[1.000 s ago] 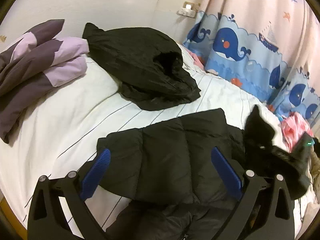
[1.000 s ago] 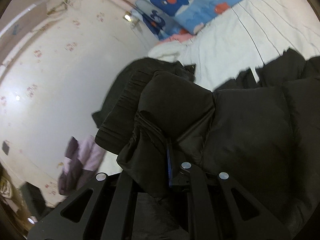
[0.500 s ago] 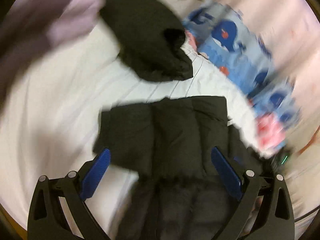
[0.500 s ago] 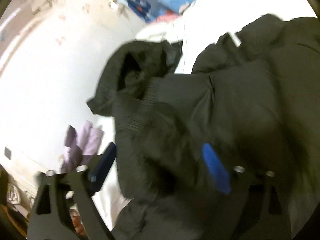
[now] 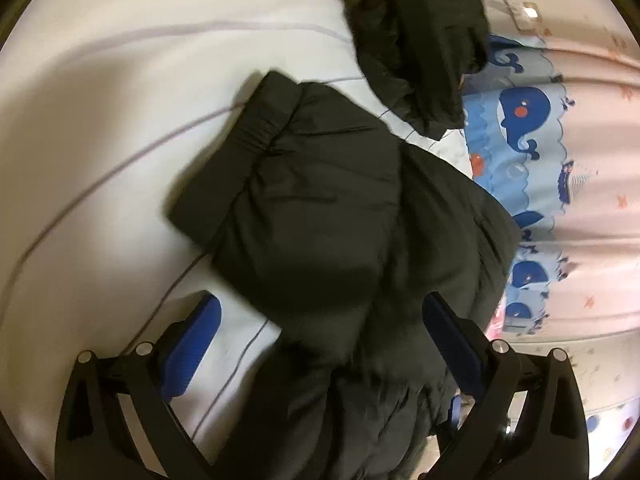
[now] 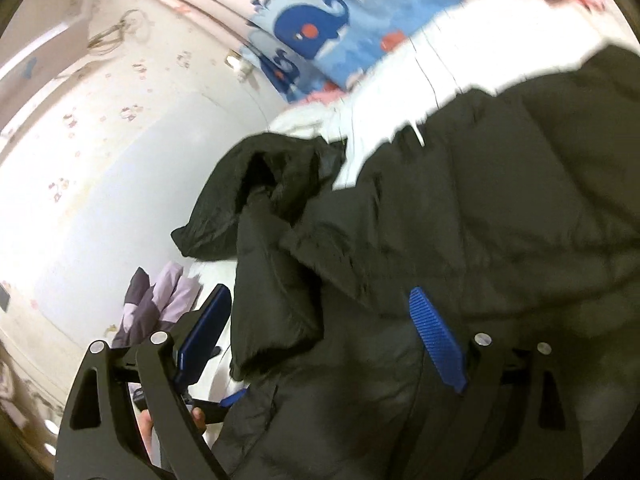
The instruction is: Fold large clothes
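A black quilted puffer jacket (image 5: pixel 320 216) lies partly folded on the white thin-striped bedsheet (image 5: pixel 120 100). Beyond the jacket's far end a second crumpled black garment (image 5: pixel 420 40) rests on the sheet, just beside it. Farther off, past the jacket's left edge, lies a purple-and-lilac padded coat (image 6: pixel 156 304). A whale-print blue curtain (image 5: pixel 528 120) hangs beyond the jacket. Left gripper (image 5: pixel 320 336) and right gripper (image 6: pixel 324 332) both hover over the jacket, blue fingers spread wide, holding nothing.
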Available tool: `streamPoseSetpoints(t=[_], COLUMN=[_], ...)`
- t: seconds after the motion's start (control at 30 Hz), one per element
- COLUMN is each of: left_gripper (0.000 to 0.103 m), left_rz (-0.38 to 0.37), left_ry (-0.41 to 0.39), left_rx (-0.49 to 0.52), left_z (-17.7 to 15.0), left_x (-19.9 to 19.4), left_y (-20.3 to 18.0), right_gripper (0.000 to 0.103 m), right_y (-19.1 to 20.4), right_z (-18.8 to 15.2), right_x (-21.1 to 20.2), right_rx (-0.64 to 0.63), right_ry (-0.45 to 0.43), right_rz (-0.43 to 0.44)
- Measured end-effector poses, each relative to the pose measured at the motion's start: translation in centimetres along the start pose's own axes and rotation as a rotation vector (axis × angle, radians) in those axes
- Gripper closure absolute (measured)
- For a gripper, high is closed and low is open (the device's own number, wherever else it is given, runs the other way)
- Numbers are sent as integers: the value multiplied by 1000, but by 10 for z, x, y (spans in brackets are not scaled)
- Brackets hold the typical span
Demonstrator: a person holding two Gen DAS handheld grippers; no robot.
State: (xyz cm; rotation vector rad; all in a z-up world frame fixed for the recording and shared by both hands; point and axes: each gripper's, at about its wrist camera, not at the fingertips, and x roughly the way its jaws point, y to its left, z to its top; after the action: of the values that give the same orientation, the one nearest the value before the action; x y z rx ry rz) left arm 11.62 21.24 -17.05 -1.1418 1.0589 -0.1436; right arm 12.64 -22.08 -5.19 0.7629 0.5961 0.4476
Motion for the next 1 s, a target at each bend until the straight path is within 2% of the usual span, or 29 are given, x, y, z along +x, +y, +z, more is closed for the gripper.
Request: streamPoseSetpoints(t=[0.07, 0.1, 0.13, 0.2, 0.23, 0.27, 0.3, 0.4, 0.5, 0.57, 0.7, 0.77, 0.8, 0.87, 0.9, 0.93, 0.97, 1.0], left_gripper=[6, 8, 14, 62, 71, 86, 90, 92, 93, 93, 93, 93, 93, 93, 93, 93, 93, 93], left_rz=[-21, -83, -110, -146, -171, -177, -199, -248, -278, -297, -283, -260, -251, -230, -217, -212, -208, -202], left_ry=[-6, -37, -47, -54, -63, -77, -123, -220, -329, -388, -480, -506, -512, -519, -525, -527, -529, -534], left_rx=[-26, -34, -37, -48, -32, -10, 45, 169, 323, 401, 501, 520, 522, 520, 518, 515, 514, 514], left_z=[7, 11, 13, 17, 21, 24, 28, 39, 50, 58, 73, 83, 87, 95, 97, 98, 98, 101], left_x=[6, 6, 6, 5, 2, -2, -16, -58, -114, -149, -201, -217, -222, -229, -234, -239, -247, -252], left_y=[3, 2, 1, -2, -7, -13, -27, -65, -118, -148, -178, -180, -179, -174, -170, -166, -160, -156], right_gripper=[16, 16, 15, 15, 15, 15, 15, 15, 8, 7, 7, 7, 7, 8, 12, 31, 50, 64], right_y=[-5, -12, -16, -23, -23, -21, -19, 5, 36, 52, 84, 102, 107, 101, 94, 82, 71, 64], right_z=[4, 4, 4, 5, 5, 6, 7, 10, 8, 5, -2, -13, -20, -25, -24, -17, -5, 4], right_x=[-1, -2, 0, 3, 2, 1, 1, -1, 13, 38, 117, 159, 182, 213, 222, 228, 223, 217], right_rx=[24, 52, 76, 114, 112, 97, 77, -56, -204, -286, -479, -626, -713, -762, -756, -703, -607, -530], right_ry=[-8, -9, -8, -6, -7, -9, -13, -21, 4, 51, 223, 296, 324, 380, 395, 413, 396, 376], right_rz=[4, 4, 2, 0, -5, -16, -27, -85, -131, -159, -248, -337, -435, -537, -565, -573, -533, -492])
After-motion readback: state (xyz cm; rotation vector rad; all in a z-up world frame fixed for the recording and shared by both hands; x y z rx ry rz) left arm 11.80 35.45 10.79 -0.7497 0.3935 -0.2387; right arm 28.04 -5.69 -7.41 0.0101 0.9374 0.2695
